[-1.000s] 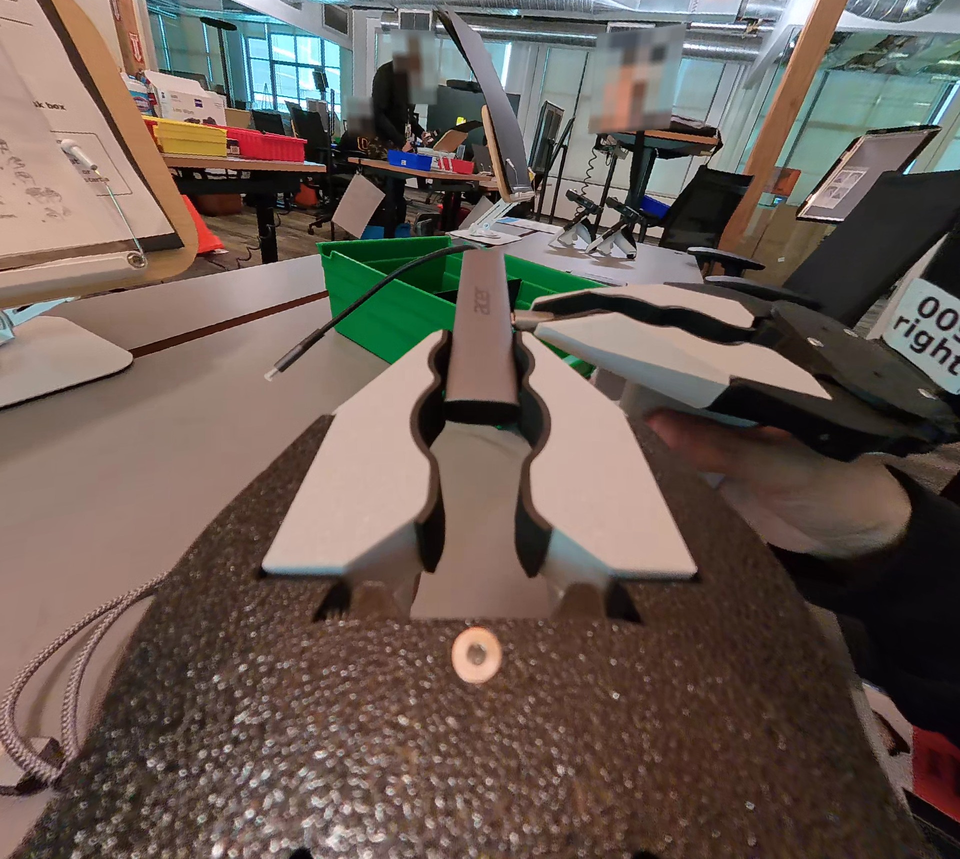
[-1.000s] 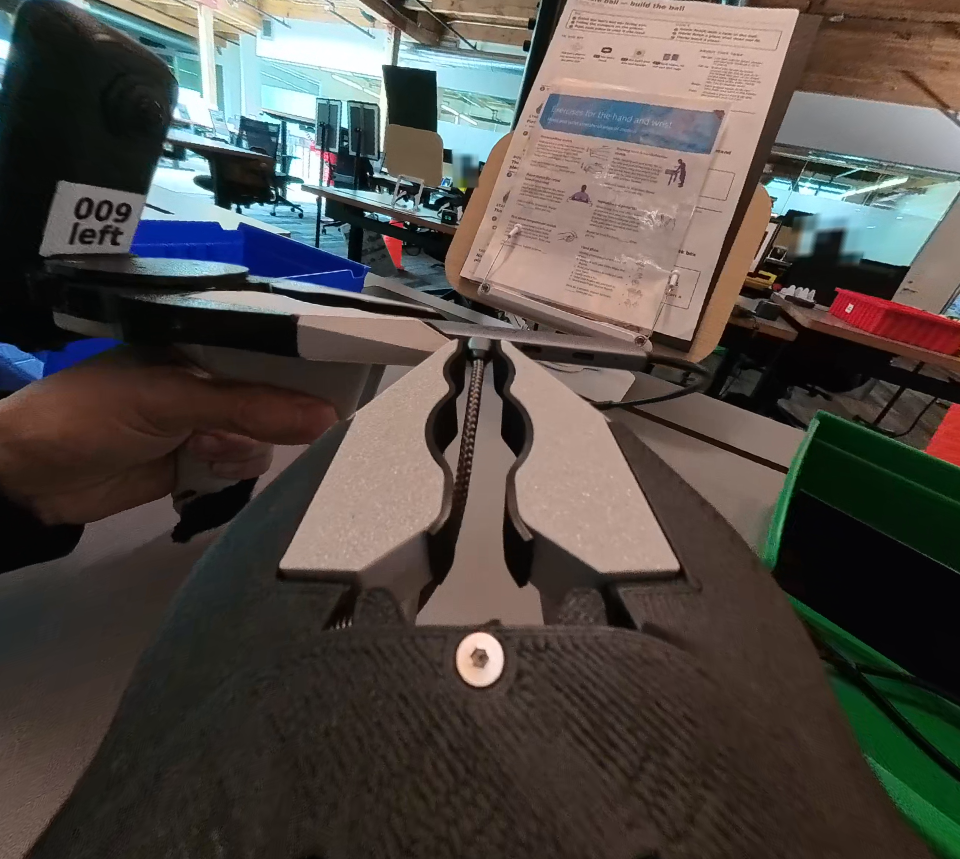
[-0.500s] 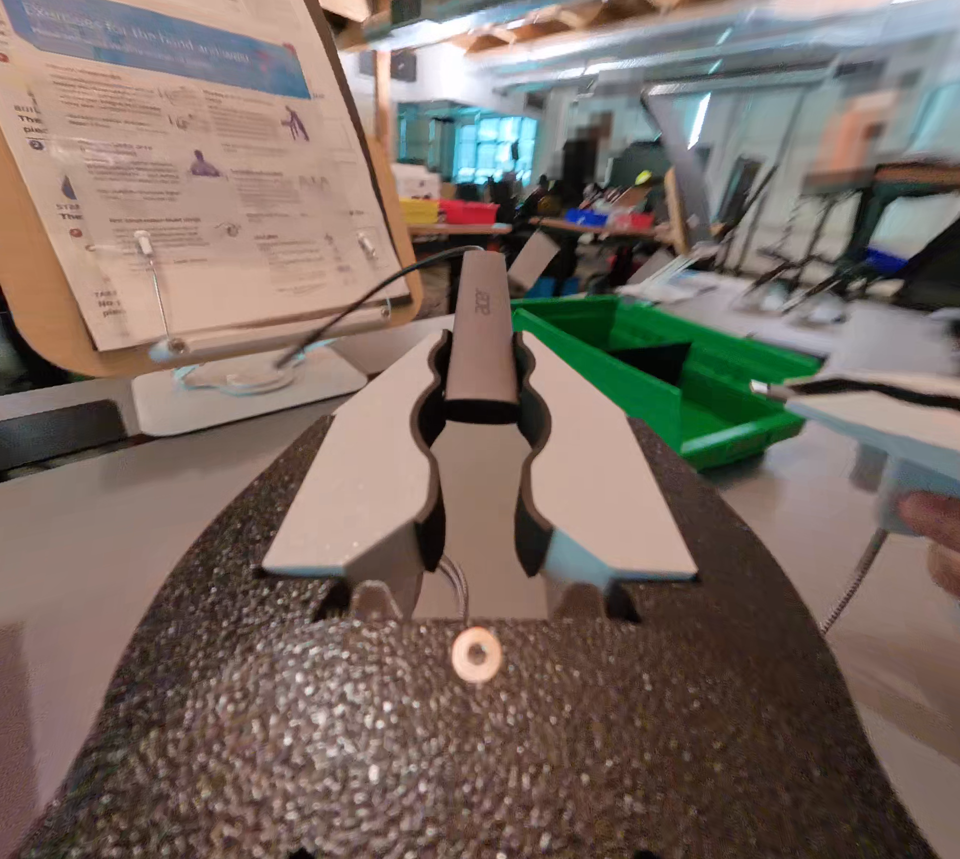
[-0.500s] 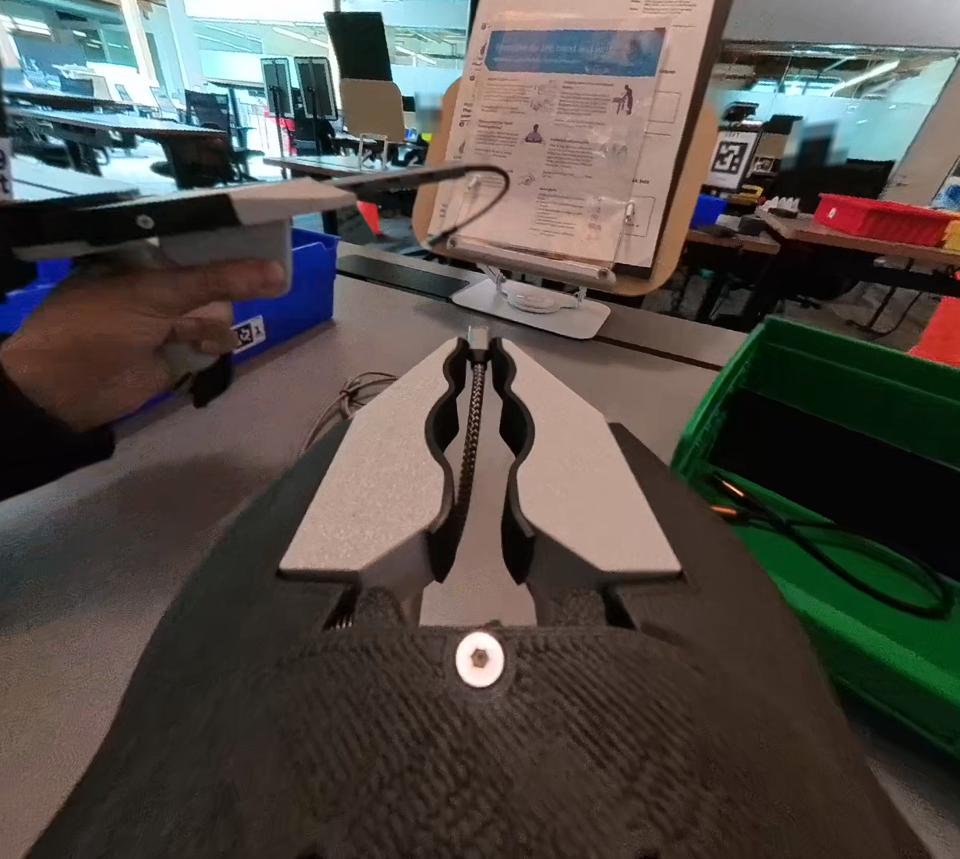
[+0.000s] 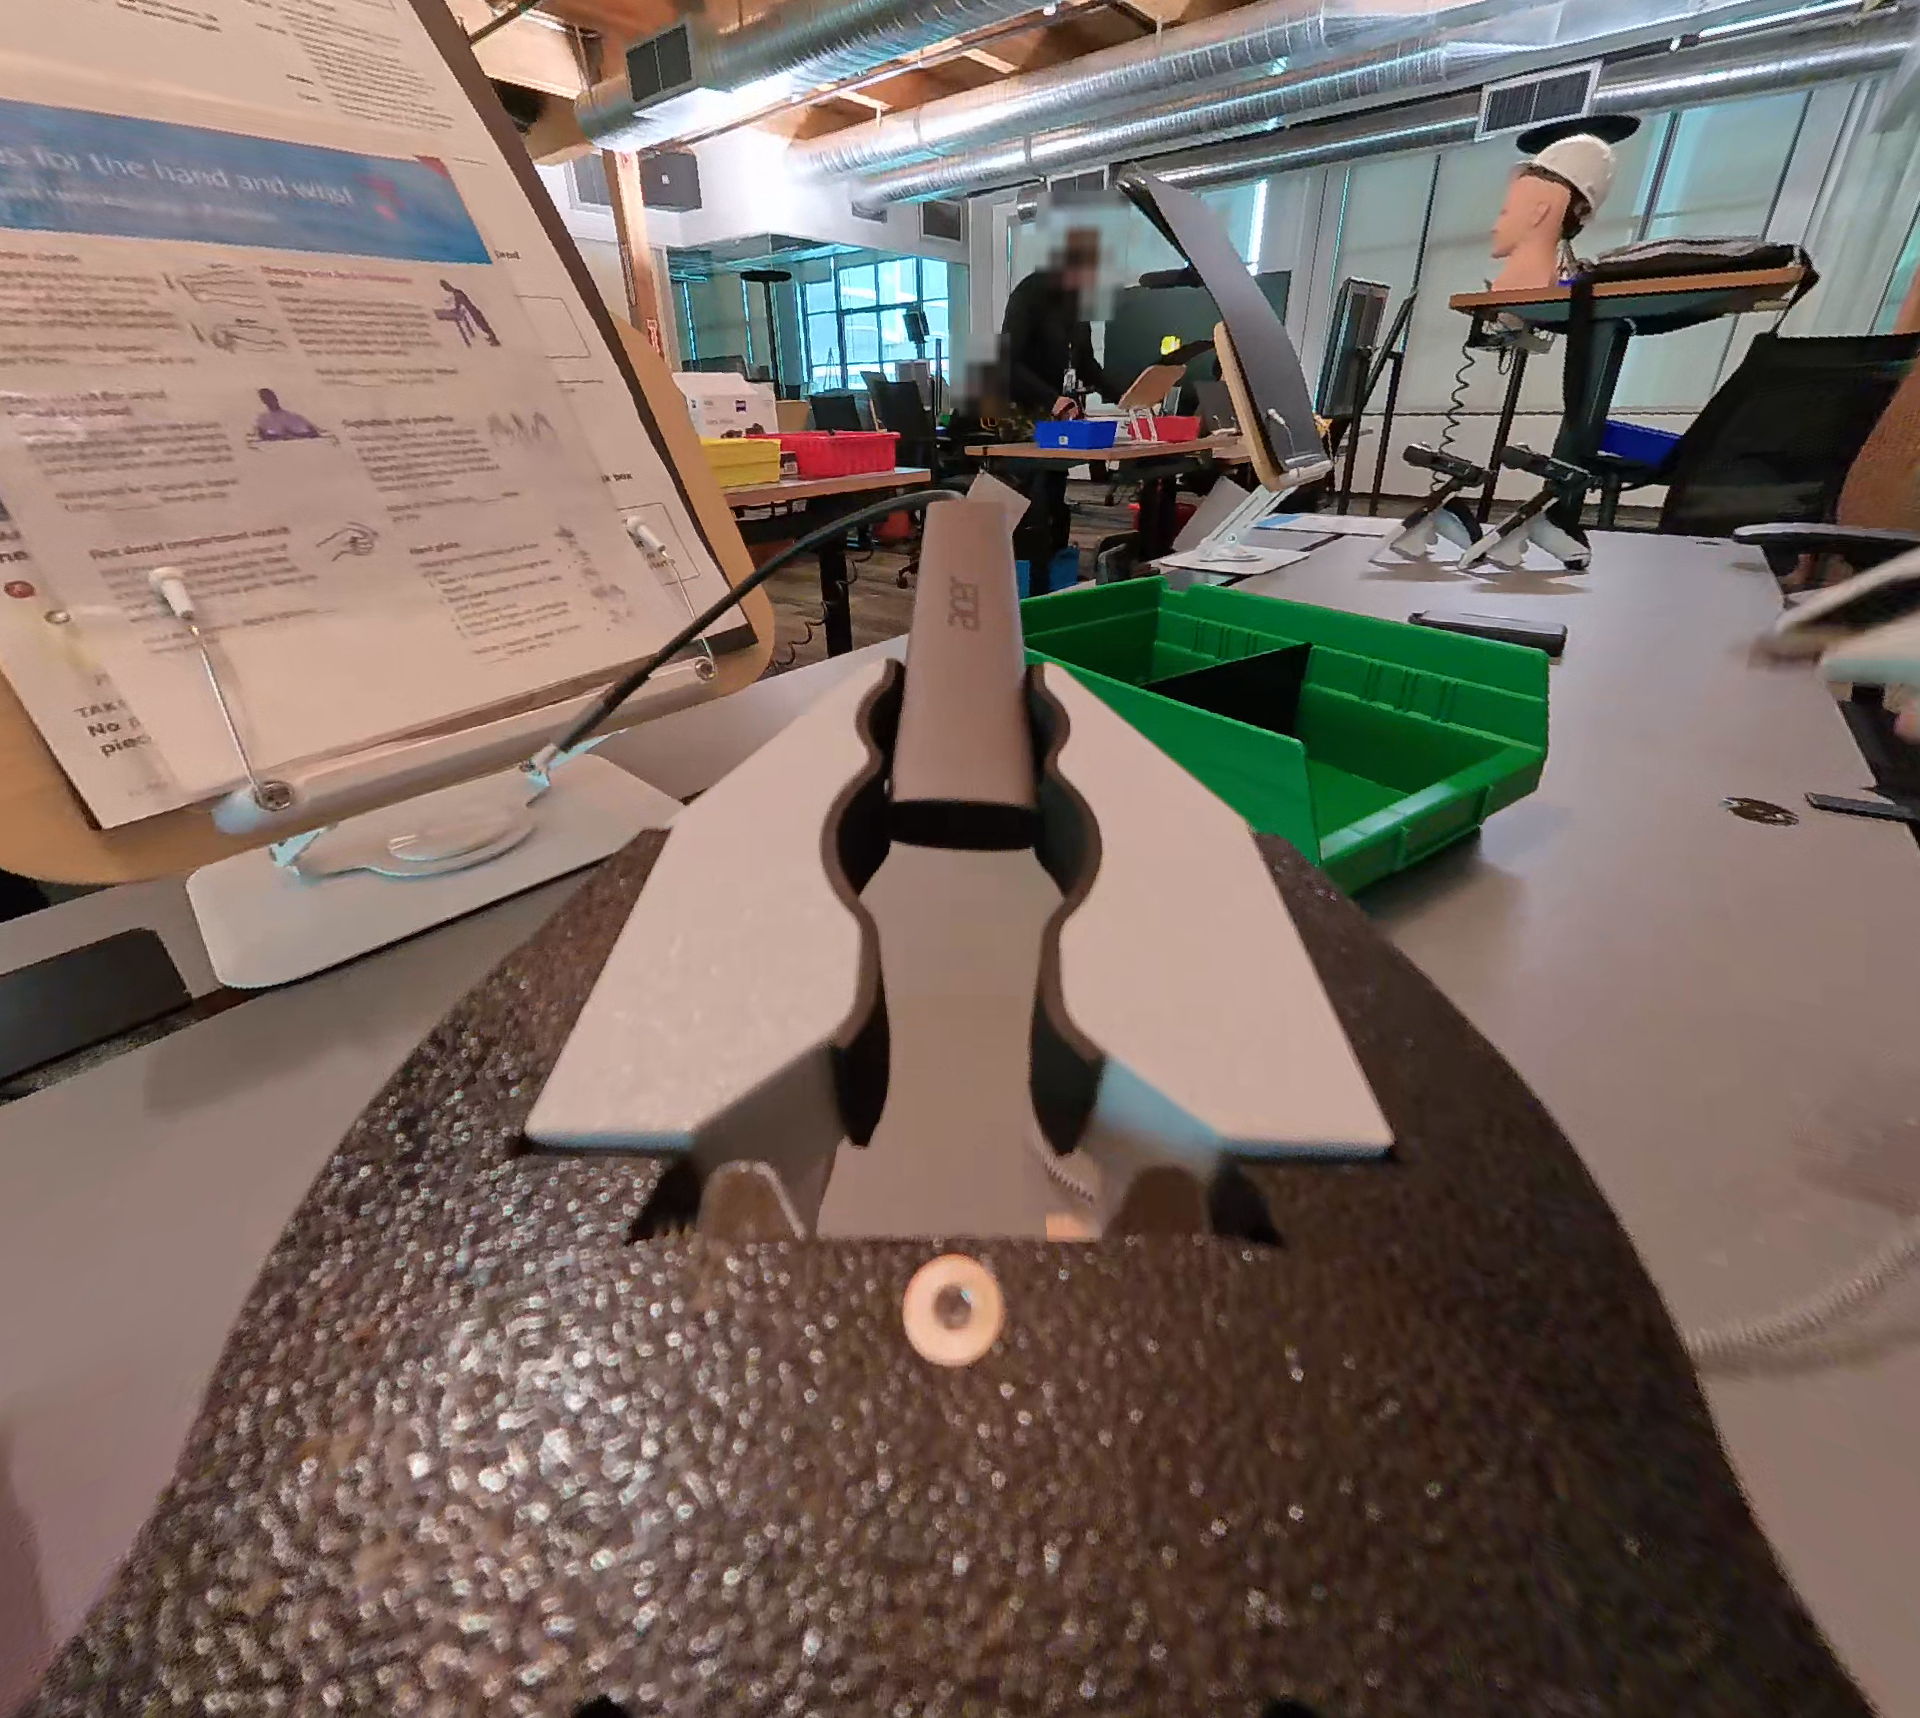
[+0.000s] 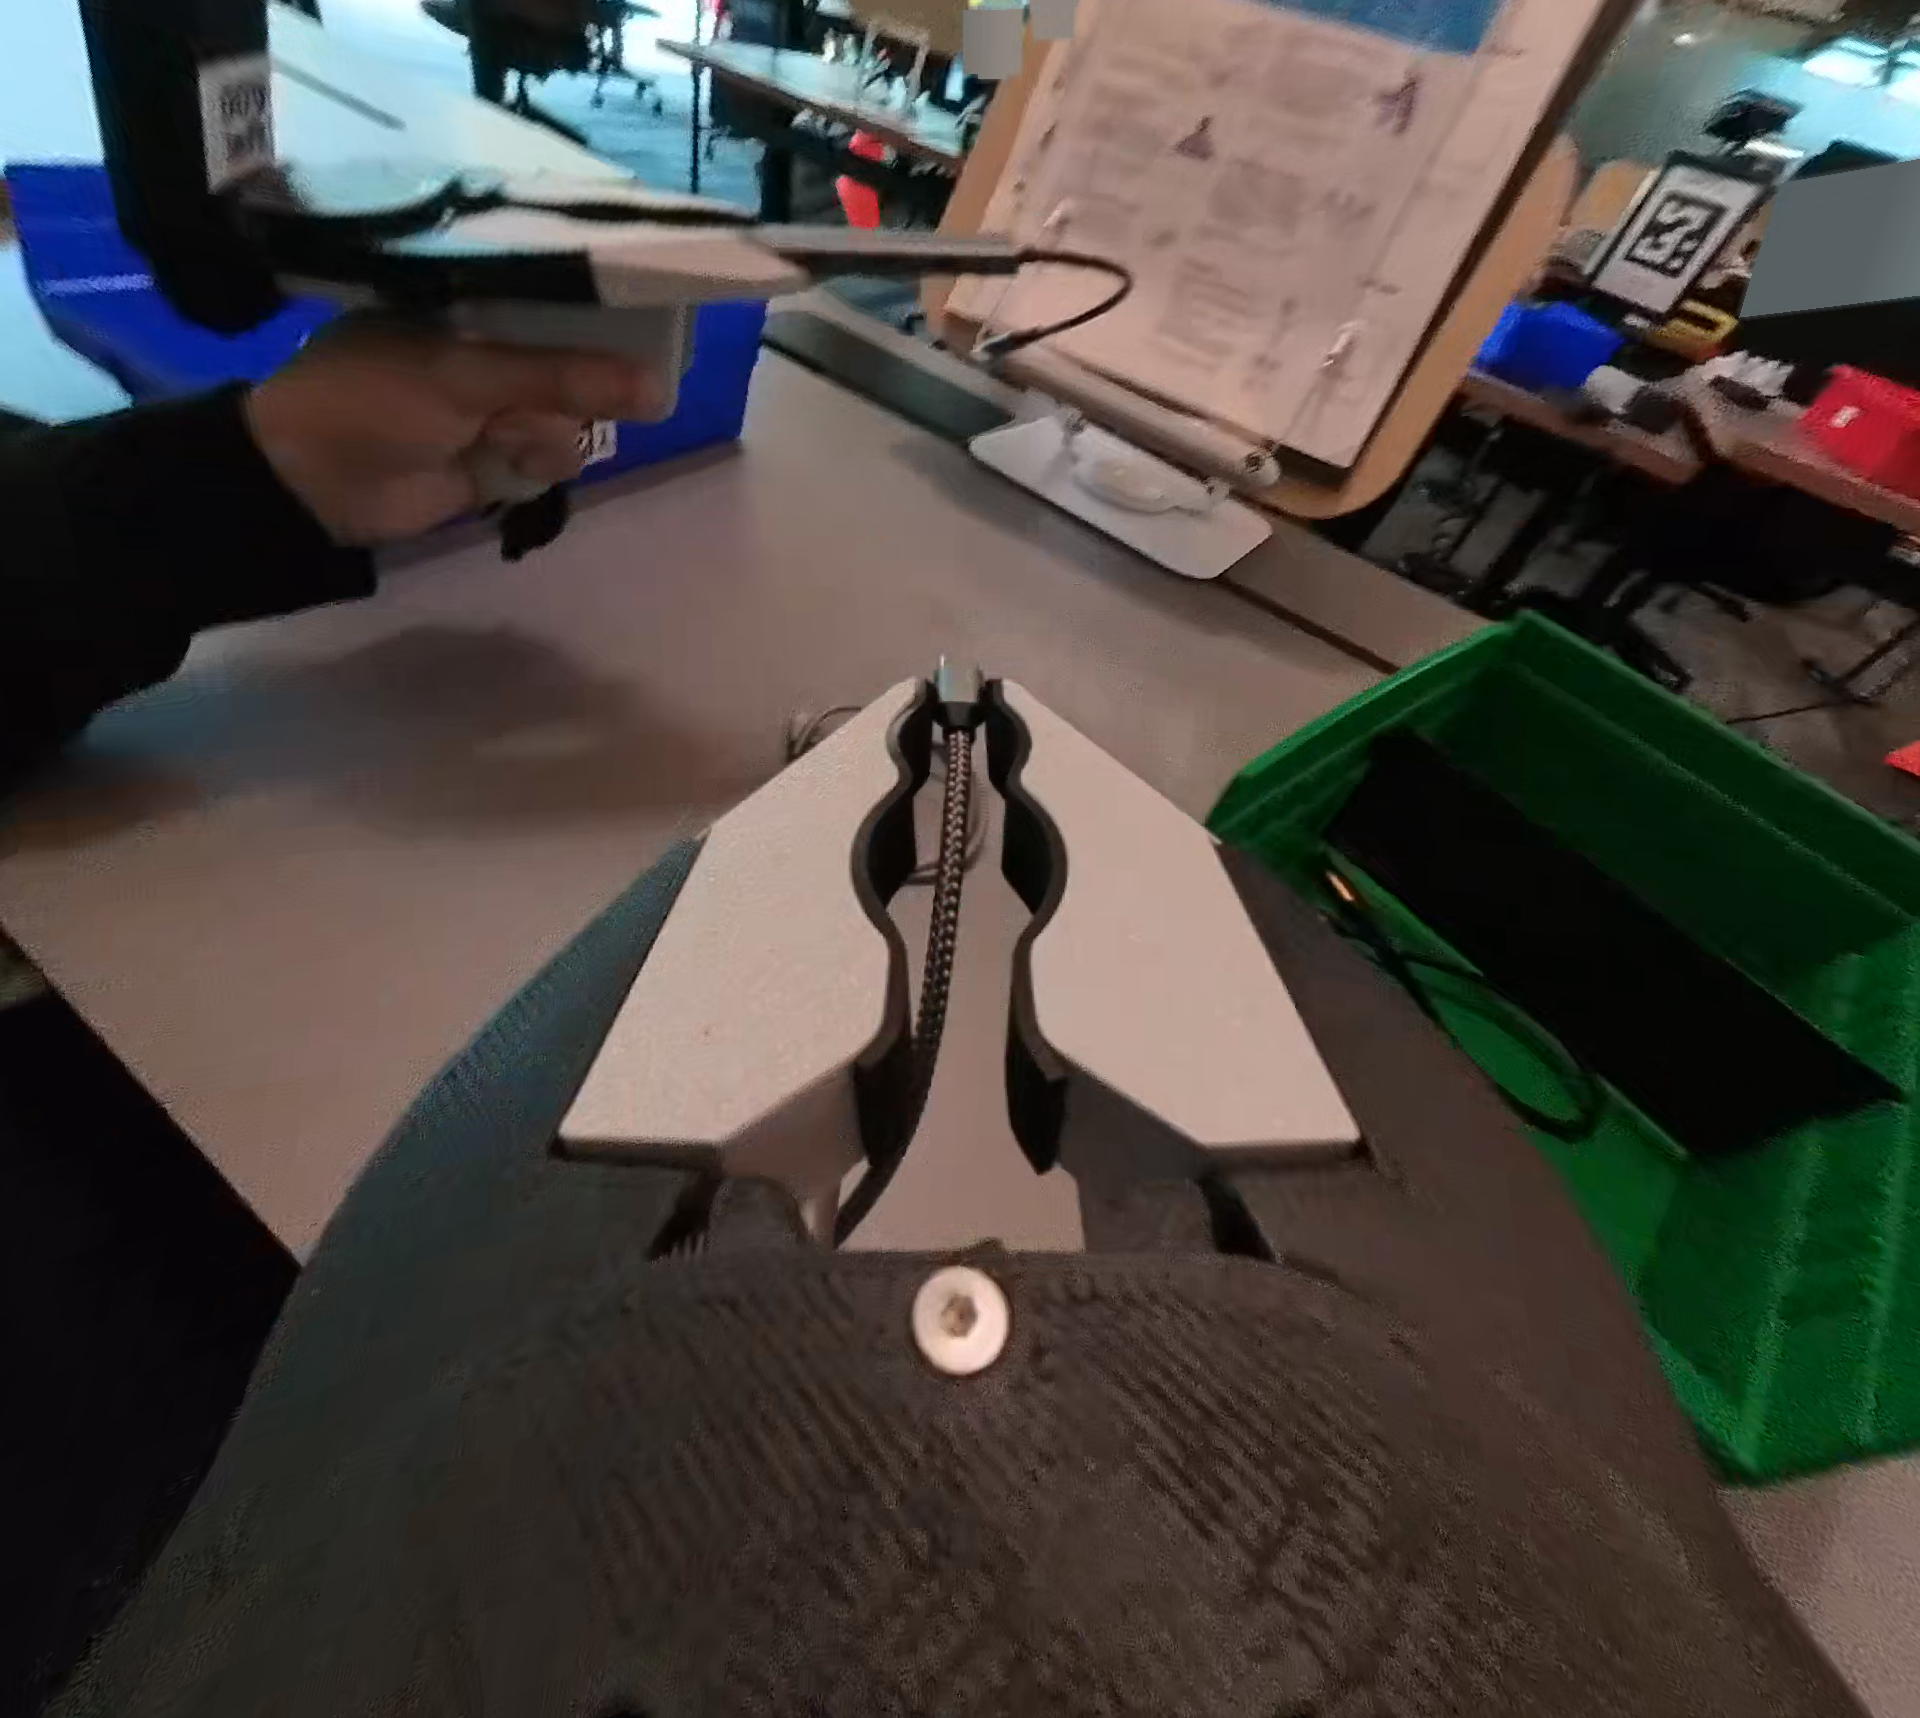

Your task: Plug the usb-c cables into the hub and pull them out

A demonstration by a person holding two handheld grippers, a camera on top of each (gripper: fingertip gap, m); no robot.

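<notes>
My left gripper (image 5: 961,697) is shut on a slim grey hub (image 5: 966,619), which sticks out forward between its fingers. The hub's thin black tail cable (image 5: 727,598) arcs off to the left. In the right wrist view the left gripper (image 6: 769,266) holds the hub (image 6: 894,252) level above the table at upper left, its tail cable (image 6: 1081,307) looping down. My right gripper (image 6: 956,697) is shut on a braided grey usb-c cable (image 6: 945,879). Its metal plug (image 6: 954,681) pokes out at the fingertips, free of the hub and low over the table.
A green bin (image 5: 1351,733) sits on the grey table to the right, also in the right wrist view (image 6: 1766,1253). A document stand (image 5: 312,442) with printed sheets stands at back left. A blue bin (image 6: 94,266) lies behind the left hand. People and desks are far behind.
The right gripper's cable plug was at the hub's side one second ago. The grippers have since drawn apart: the plug is out, the right gripper dropped lower, and the left swung leftward.
</notes>
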